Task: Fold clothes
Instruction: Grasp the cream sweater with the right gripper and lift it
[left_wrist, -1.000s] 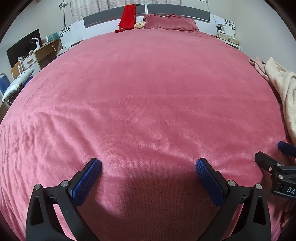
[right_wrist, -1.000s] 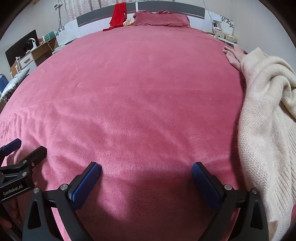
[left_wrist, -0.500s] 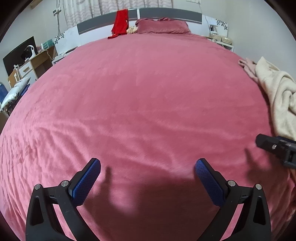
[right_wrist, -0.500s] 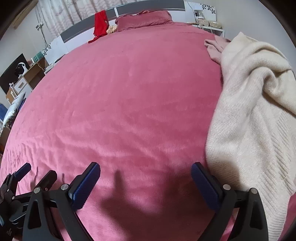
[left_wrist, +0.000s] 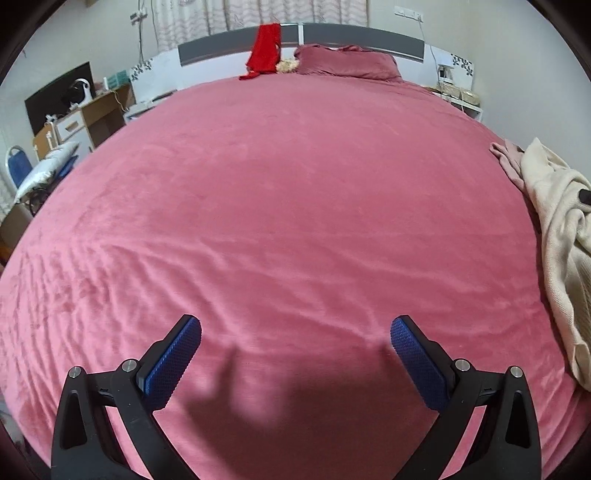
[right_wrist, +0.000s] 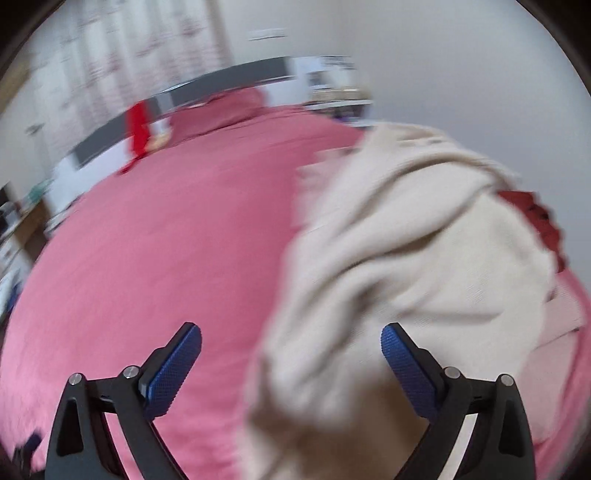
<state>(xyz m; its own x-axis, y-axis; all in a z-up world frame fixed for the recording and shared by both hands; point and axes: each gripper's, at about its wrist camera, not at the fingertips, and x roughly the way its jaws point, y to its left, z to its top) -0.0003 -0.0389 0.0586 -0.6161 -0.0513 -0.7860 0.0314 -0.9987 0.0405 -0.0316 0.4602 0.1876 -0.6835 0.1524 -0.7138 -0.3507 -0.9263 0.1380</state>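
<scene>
Standing over the bed (left_wrist: 288, 206), both grippers are held out with their jaws spread wide and nothing between them. The left gripper (left_wrist: 295, 360) hangs above bare pink bedspread at the lower centre of its view, its shadow falling on the fabric beneath. A cream knitted sweater (left_wrist: 554, 229) lies crumpled along the right edge of that frame, well apart from the left gripper, with a pink garment (left_wrist: 506, 162) just beside it at its upper end. In the right wrist view, which is blurred, the right gripper (right_wrist: 291, 363) is close over the sweater (right_wrist: 406, 258); the cream cloth fills the right half of the frame and reaches in between the jaws, but whether the pads touch it I cannot tell. A dark red piece of cloth (right_wrist: 535, 218) shows at the sweater's upper right. At the top of the frame a red garment (left_wrist: 264, 50) hangs over the headboard (left_wrist: 354, 37), beside a pink pillow (left_wrist: 347, 61). A wooden cabinet (left_wrist: 92, 118) stands at the upper left.
</scene>
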